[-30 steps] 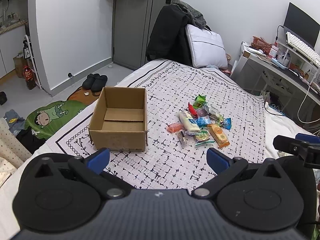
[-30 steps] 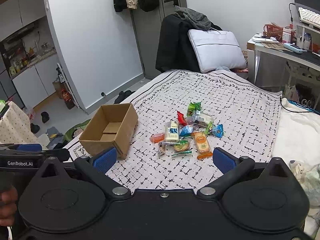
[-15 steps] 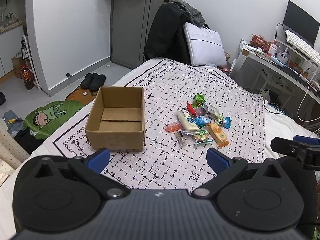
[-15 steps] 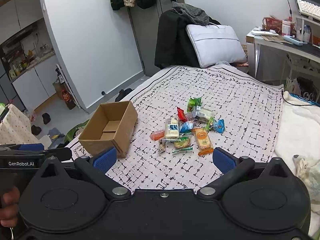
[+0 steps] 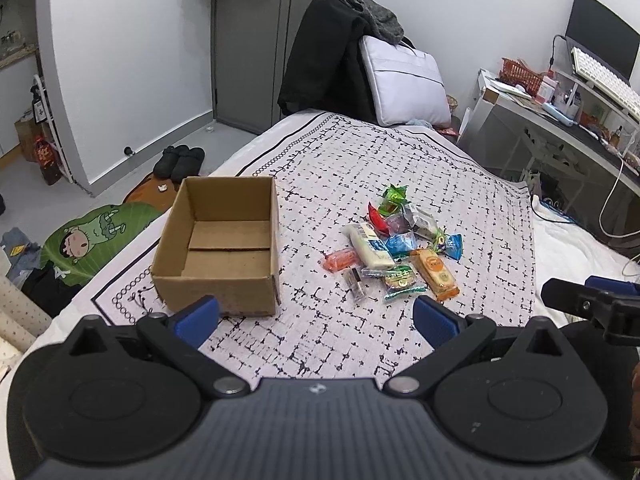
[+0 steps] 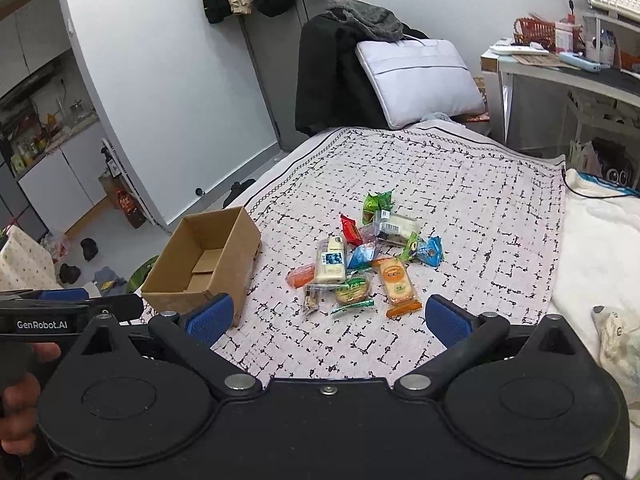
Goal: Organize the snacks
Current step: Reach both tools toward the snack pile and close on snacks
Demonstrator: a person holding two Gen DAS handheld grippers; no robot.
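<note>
An open, empty cardboard box stands on the patterned bedspread, left of a pile of several wrapped snacks. The pile includes an orange biscuit pack, a white bar and a green packet. The box and the snack pile also show in the right wrist view. My left gripper is open and empty, held above the near bedspread. My right gripper is open and empty too, short of the pile.
A white pillow and a dark coat stand at the bed's far end. A cluttered desk runs along the right. Slippers and a green cartoon mat lie on the floor left.
Both grippers have moved slightly forward toward the box and snacks, which look a little larger and nearer. Both stay open. Nothing on the bed has moved.
</note>
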